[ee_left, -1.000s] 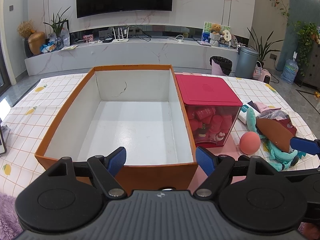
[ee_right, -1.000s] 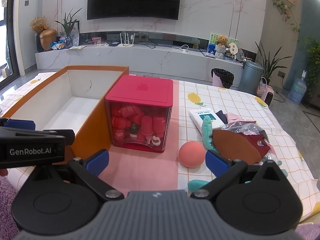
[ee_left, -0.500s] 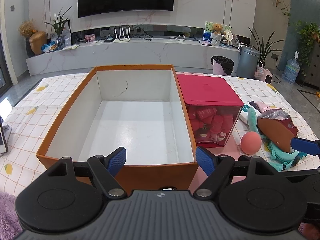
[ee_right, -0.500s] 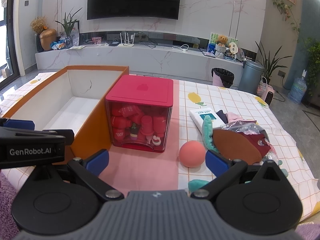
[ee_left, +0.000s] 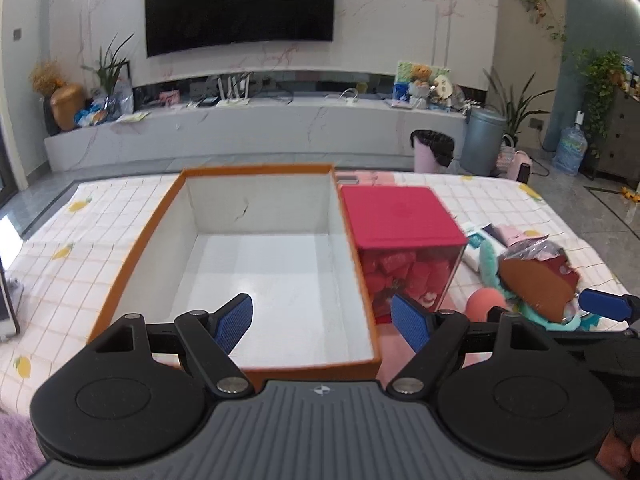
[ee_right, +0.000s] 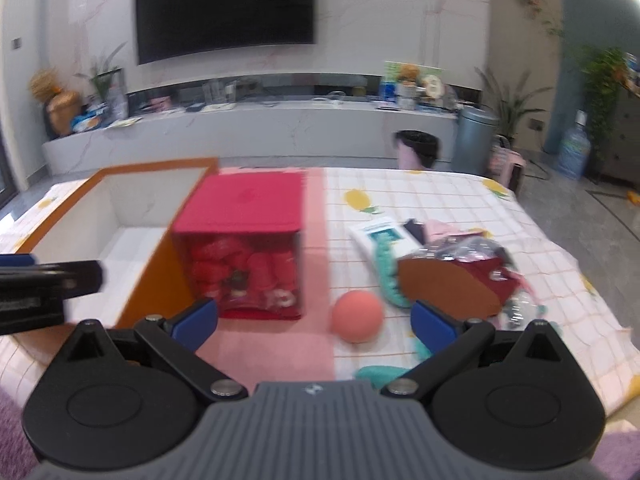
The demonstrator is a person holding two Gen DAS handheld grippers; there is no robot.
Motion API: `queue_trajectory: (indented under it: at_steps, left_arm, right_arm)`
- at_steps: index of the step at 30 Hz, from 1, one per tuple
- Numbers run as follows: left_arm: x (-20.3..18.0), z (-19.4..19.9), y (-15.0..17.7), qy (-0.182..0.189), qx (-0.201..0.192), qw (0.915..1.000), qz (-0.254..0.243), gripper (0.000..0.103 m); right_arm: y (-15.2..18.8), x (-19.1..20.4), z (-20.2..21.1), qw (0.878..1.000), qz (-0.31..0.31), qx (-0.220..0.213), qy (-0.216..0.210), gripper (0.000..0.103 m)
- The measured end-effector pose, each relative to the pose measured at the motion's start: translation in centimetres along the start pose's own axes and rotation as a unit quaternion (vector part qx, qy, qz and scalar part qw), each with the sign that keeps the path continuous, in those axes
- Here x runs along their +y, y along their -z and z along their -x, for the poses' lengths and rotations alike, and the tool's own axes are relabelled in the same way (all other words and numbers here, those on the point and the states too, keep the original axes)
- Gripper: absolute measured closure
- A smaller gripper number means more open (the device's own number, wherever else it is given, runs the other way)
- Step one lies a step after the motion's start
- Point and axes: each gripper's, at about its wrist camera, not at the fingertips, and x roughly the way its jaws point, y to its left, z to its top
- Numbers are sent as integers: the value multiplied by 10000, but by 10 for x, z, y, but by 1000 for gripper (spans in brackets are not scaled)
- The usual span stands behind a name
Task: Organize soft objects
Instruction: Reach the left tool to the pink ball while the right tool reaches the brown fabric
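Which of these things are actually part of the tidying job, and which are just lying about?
Part of the job: orange box, pink ball, teal plush toy, pile of soft items.

Just lying about: red-lidded container, booklet, television, bins.

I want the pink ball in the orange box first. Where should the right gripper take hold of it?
Grip the pink ball across its widest middle, coming from above. It is round, so lower pinches could slip. The red-lidded box and soft pile flank it; the right gripper is open.
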Motion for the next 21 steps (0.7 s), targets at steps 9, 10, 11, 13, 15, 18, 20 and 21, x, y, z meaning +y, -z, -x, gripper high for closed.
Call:
queue_trajectory:
  at_steps: [9,10,11,13,15,18,20,21]
  left_arm:
    - [-35,2,-17,212,-153,9989,-389,10]
    - [-41,1,-18,258,-121,9985,-470,10]
    - [-48,-1,-19,318,-89,9979,-553,10]
    - [-60,-4,-19,448,-34,9965,-702,10]
    - [-73,-9,-18,567,8,9945,-879,10]
    - [-93,-18,-15,765,-3,9905,-1146,10]
    - [-103,-24,-11,762,-118,9902,-1168,10]
    - [-107,-28,-9,747,-178,9902,-1165,10]
  right_arm:
    - [-27,-63,8,9933,-934,-115,677,2]
    - [-32,-73,8,9910,-1050,-105,824,2]
    - [-36,-82,7,9886,-1157,-69,957,2]
    - [-46,-100,4,9851,-1304,37,1120,2]
    - [-56,-118,2,9819,-1452,26,1219,2]
    - [-67,-138,5,9825,-1407,-116,1218,2]
    - [-74,-148,-1,9866,-1189,-28,1122,2]
    - [-77,-153,-7,9883,-1080,44,1075,2]
